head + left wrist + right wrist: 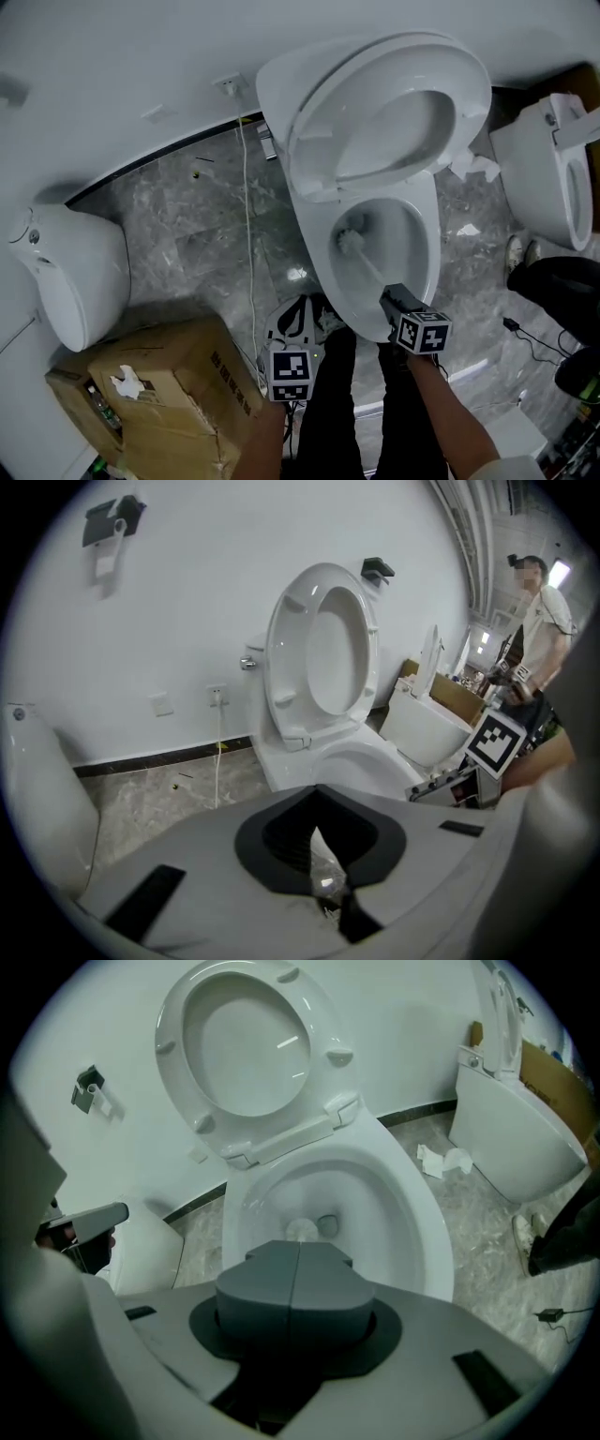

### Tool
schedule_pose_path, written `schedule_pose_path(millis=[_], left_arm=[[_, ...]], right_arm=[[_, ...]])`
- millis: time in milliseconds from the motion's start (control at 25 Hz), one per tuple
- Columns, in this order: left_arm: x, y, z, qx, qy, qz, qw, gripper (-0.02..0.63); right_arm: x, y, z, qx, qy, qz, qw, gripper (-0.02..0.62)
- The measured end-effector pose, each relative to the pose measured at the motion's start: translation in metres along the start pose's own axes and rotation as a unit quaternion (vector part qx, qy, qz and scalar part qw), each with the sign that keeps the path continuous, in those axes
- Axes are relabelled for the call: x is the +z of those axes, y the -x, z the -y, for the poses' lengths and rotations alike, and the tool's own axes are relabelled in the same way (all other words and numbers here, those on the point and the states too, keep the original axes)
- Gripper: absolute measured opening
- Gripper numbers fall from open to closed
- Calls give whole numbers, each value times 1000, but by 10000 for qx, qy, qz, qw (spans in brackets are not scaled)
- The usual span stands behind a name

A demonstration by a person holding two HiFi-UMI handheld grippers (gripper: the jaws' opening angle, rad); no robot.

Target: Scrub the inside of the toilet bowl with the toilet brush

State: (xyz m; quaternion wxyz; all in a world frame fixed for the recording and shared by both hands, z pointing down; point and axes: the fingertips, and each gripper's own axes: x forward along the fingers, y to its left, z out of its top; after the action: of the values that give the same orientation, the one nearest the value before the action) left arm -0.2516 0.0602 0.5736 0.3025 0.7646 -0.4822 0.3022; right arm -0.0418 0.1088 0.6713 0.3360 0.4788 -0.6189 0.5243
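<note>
The toilet bowl (pixel 424 246) stands in the middle of the marble floor (pixel 187 244), with its seat (pixel 319 141) tipped up against the wall. The toilet brush (pixel 352 242) is inside the bowl, with its bristle head low on the left inner wall and its handle slanting back to the right gripper (pixel 392 298). That gripper's jaws are clamped on the handle over the near rim.

The left gripper (pixel 323 855) hangs beside the person's legs (pixel 328 412), clear of the toilet. Its jaws are drawn together on a small clear scrap (pixel 328 869) at their seam, and I cannot tell what the scrap is.

The widest open floor lies left of the toilet, bounded by a white fixture (pixel 75 272) and a cardboard box (pixel 178 375), and a thin cable (pixel 248 234) runs down it from the wall. On the right only a narrow strip separates the bowl from a second toilet (pixel 548 178), and crumpled paper (pixel 473 167) lies in that strip.

In the right gripper view the jaws cover the handle, so only the brush head shows past their tips. In the head view the gripper hides part of the near rim. The picture edges cut off the box and the second toilet. Dark things at the right edge are too unclear to name.
</note>
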Motion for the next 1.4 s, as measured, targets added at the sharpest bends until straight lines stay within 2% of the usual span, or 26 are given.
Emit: schedule_pose_path(millis=[120, 280, 360, 520, 760, 840, 960, 1120, 1320, 1400], left_arm=[[-4, 3, 5, 123, 134, 28, 9998, 29], [-6, 10, 22, 289, 209, 141, 9993, 29], [-2, 13, 34, 385, 249, 269, 9986, 29], [2, 26, 57, 486, 419, 262, 9976, 29], [37, 58, 96, 738, 649, 401, 9943, 29], [50, 78, 106, 833, 682, 507, 9929, 29], [66, 115, 129, 959, 714, 722, 9902, 29], [75, 151, 158, 1171, 803, 766, 9869, 29], [65, 192, 207, 1274, 1192, 815, 9813, 29], [69, 194, 216, 1277, 1292, 931, 9789, 29]], right_arm=[[5, -2, 0, 83, 53, -6, 10000, 175], [11, 3, 0, 400, -10, -29, 9992, 175], [20, 10, 1, 339, 266, 41, 9991, 170], [29, 33, -2, 248, 653, 132, 9975, 169], [33, 102, 10, 64, 1776, 136, 9840, 169], [33, 127, 15, -3, 1977, 212, 9800, 169], [34, 173, 23, 23, 2054, 384, 9779, 168], [51, 230, 37, 92, 2255, 738, 9714, 169], [32, 291, 57, 96, 2210, 907, 9710, 167], [39, 303, 55, 86, 2224, 1069, 9690, 167]])
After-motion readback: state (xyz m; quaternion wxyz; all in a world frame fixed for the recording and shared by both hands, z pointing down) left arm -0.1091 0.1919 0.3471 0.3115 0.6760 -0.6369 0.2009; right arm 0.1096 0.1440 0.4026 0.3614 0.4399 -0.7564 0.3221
